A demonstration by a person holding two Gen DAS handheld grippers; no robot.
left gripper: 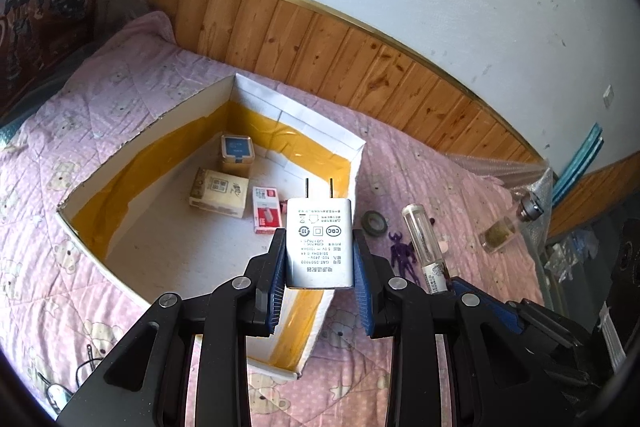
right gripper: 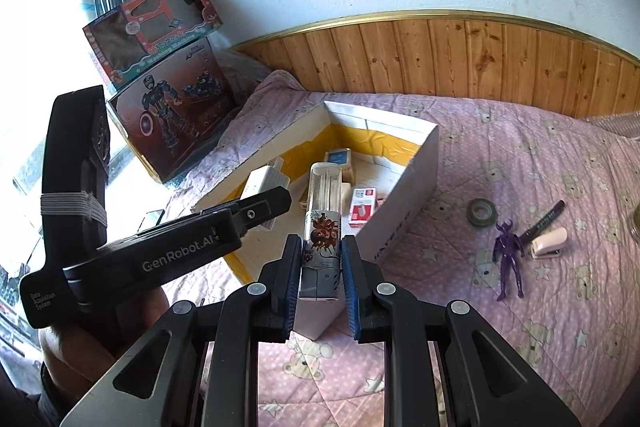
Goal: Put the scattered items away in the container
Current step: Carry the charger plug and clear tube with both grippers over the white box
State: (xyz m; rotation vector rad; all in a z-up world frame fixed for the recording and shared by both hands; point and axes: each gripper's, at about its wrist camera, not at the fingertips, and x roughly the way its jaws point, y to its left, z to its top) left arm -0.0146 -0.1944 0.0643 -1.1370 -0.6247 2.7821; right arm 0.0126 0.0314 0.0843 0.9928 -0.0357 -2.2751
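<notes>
A: Left wrist view?
B: The left gripper (left gripper: 320, 259) clamps a white charger (left gripper: 319, 243), prongs forward, over the near corner of the white box (left gripper: 132, 131).

A: Right wrist view?
B: The right gripper (right gripper: 320, 263) pinches a clear tube (right gripper: 323, 223) upright; the box (right gripper: 404, 219) sits just ahead, the purple figure (right gripper: 509, 259) lies to its right.

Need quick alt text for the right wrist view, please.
The right tongs grip a clear tube above the white box. Left of them, the left tongs carry a white charger; a purple figure lies on the pink quilt.
</notes>
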